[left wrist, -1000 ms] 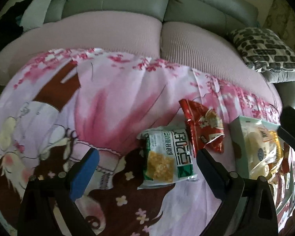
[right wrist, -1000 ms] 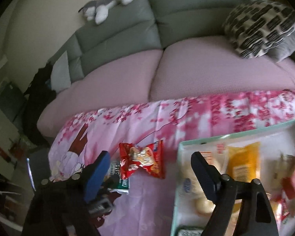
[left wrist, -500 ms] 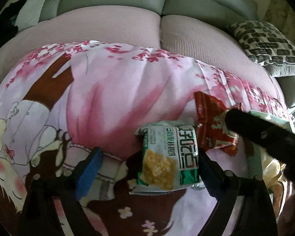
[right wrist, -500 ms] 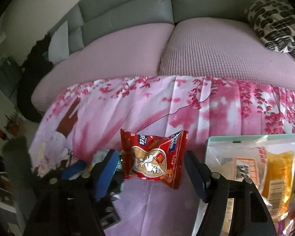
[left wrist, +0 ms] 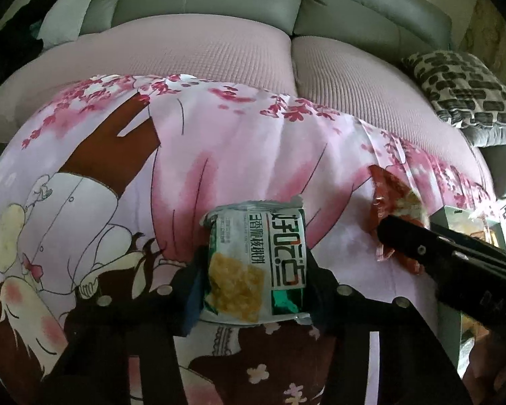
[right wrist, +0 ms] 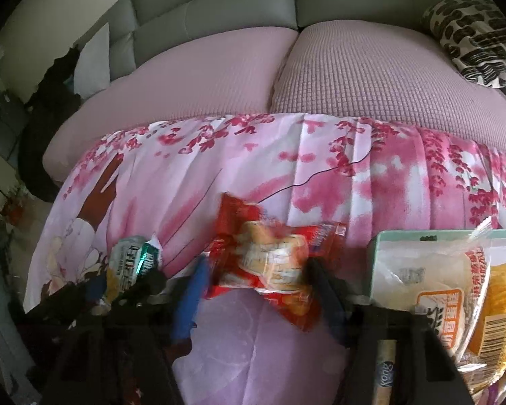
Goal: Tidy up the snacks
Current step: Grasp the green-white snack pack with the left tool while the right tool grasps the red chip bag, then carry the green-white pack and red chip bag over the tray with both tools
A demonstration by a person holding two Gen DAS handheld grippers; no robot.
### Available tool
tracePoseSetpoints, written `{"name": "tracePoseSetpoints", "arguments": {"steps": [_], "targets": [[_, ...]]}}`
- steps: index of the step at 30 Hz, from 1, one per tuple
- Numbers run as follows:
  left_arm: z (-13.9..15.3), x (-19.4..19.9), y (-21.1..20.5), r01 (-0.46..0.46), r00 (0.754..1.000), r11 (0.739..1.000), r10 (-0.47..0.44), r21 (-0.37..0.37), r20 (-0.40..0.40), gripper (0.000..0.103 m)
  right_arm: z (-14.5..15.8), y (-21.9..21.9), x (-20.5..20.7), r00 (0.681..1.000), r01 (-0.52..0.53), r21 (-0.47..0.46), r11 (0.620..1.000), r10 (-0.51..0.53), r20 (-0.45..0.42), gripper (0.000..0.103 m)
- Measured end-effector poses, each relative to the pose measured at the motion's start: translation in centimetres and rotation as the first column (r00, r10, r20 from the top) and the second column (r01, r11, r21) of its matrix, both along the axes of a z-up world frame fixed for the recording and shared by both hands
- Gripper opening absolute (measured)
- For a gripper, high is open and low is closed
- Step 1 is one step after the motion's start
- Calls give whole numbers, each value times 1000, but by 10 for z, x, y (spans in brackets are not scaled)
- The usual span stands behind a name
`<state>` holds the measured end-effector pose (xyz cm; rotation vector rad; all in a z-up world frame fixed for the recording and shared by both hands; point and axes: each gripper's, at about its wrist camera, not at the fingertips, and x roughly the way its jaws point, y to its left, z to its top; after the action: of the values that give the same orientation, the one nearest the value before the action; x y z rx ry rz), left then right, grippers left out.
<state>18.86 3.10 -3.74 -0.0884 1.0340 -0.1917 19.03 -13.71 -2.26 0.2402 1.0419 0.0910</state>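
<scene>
Landmark: the pale green tray (right wrist: 384, 246), resting on the pink blossom-print cloth (left wrist: 239, 155) at its right end.
Left gripper (left wrist: 253, 280): jaws have just been closing; the pads now press both sides of the green-and-white packet (left wrist: 256, 270), well left of the tray.
Right gripper (right wrist: 256, 276): jaws have just been closing; they now clamp the red packet (right wrist: 270, 260), just left of the tray.
Left view only: the green-and-white packet's whole face, with large red characters, a line of dark Chinese text and a picture of yellow crackers; the right gripper's dark finger (left wrist: 421, 249) lies across the red packet (left wrist: 391, 202).
Right view only: the tray's contents, a clear bag with red Chinese writing (right wrist: 431, 287) and an orange packet (right wrist: 502, 303) with a barcode; the left gripper (right wrist: 118, 283) appears far left of the tray.
Other writing: "kong" on a strip on the right gripper's frame (right wrist: 386, 368).
Behind: sofa with pink seat cover (right wrist: 371, 77) and a black-and-white patterned cushion (right wrist: 475, 37).
</scene>
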Motion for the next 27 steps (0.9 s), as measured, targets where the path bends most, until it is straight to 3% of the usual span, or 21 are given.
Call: {"name": "tracePoseSetpoints", "arguments": {"steps": [7, 14, 21, 27], "targets": [[6, -10, 8, -39, 999, 999, 39, -33, 10, 52, 6, -3, -11, 1000, 11, 32, 999, -12, 23, 53], [36, -28, 5, -40, 997, 998, 43, -45, 64, 52, 47, -13, -55, 990, 32, 101, 994, -45, 132, 53], [74, -58, -42, 85, 988, 995, -77, -58, 131, 52, 70, -69, -117, 970, 180, 67, 981, -188, 153, 53], [88, -86, -115, 253, 960, 966, -244, -52, 139, 52, 68, -134, -168, 931, 347, 16, 938, -347, 115, 53]]}}
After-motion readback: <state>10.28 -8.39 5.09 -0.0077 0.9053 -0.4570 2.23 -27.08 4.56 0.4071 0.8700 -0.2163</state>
